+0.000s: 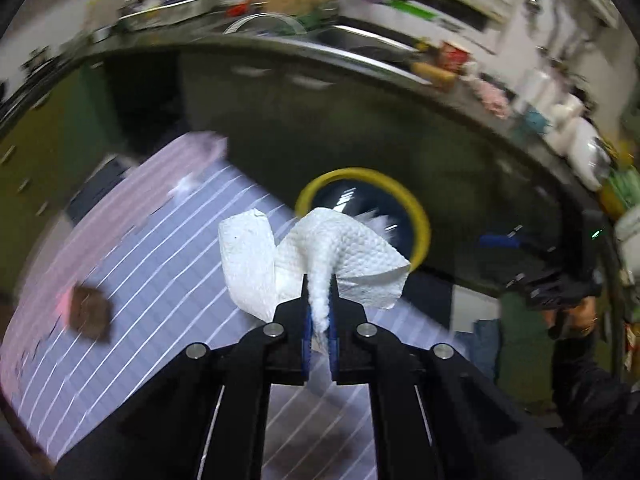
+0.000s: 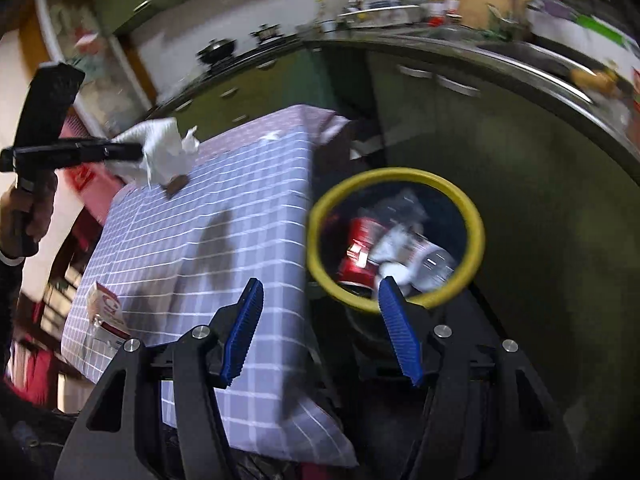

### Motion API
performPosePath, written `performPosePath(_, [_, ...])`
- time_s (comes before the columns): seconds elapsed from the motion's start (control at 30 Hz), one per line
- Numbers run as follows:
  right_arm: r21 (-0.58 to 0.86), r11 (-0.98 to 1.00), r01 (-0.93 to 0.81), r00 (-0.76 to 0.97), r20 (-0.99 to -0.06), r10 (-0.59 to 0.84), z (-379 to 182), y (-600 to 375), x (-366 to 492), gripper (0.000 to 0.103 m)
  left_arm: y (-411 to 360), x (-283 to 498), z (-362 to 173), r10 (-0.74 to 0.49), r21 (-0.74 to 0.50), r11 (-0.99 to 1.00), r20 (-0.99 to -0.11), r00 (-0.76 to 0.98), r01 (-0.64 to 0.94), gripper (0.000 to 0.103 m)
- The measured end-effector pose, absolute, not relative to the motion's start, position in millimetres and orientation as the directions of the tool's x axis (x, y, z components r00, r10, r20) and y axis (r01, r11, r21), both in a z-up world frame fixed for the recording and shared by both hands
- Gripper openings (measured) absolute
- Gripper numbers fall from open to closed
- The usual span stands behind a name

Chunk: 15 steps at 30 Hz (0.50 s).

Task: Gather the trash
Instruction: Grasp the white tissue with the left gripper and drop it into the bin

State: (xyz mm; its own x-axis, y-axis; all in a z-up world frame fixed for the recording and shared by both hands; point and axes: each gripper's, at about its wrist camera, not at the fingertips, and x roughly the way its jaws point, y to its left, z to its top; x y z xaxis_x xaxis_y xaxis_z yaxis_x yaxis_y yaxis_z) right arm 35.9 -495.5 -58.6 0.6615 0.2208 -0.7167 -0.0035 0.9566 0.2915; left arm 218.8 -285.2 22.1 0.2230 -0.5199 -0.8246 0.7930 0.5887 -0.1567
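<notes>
- Kitchen cabinets back a checked tablecloth; the yellow-rimmed bin stands beside it.
- Left gripper pinches a paper towel, apparently airborne short of the bin: light, limp, best held bunched.
- Right gripper gapes empty.

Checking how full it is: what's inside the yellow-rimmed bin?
The bin holds a red can, a clear plastic bottle and white crumpled scraps; anything beneath them is hidden.
</notes>
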Motion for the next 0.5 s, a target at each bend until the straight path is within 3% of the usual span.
performPosePath(0.13, [0.313,0.947,0.066,0.669,-0.718,0.191,-67.4,-527.4,14.2,0.06,-360.7,215.0,11.5,-0.53,-0.17,0.504,-0.835,0.148,0.847,0.007])
performPosePath(0.4, [0.358,0.924,0.134,0.668,-0.722,0.182,-89.3,-568.5,-6.9,0.06,-468.3,229.8,-61.2,-0.468,-0.168,0.449,-0.881,0.071,0.878,0.009])
performPosePath(0.43, [0.363,0.921,0.14,0.666,-0.723,0.183,-92.0,-571.9,-8.1,0.06,-477.6,234.2,-73.1,-0.456,-0.163,0.455,-0.887,0.071,0.875,0.015])
performPosePath(0.47, [0.366,0.919,0.145,0.666,-0.723,0.183,-94.1,-574.6,-9.1,0.06,-482.2,237.8,-81.0,-0.447,-0.165,0.462,-0.892,0.068,0.871,0.038])
performPosePath(0.5, [0.371,0.916,0.151,0.666,-0.723,0.183,-96.3,-577.8,-10.2,0.06,-486.3,240.9,-88.2,-0.437,-0.158,0.474,-0.896,0.075,0.866,0.054])
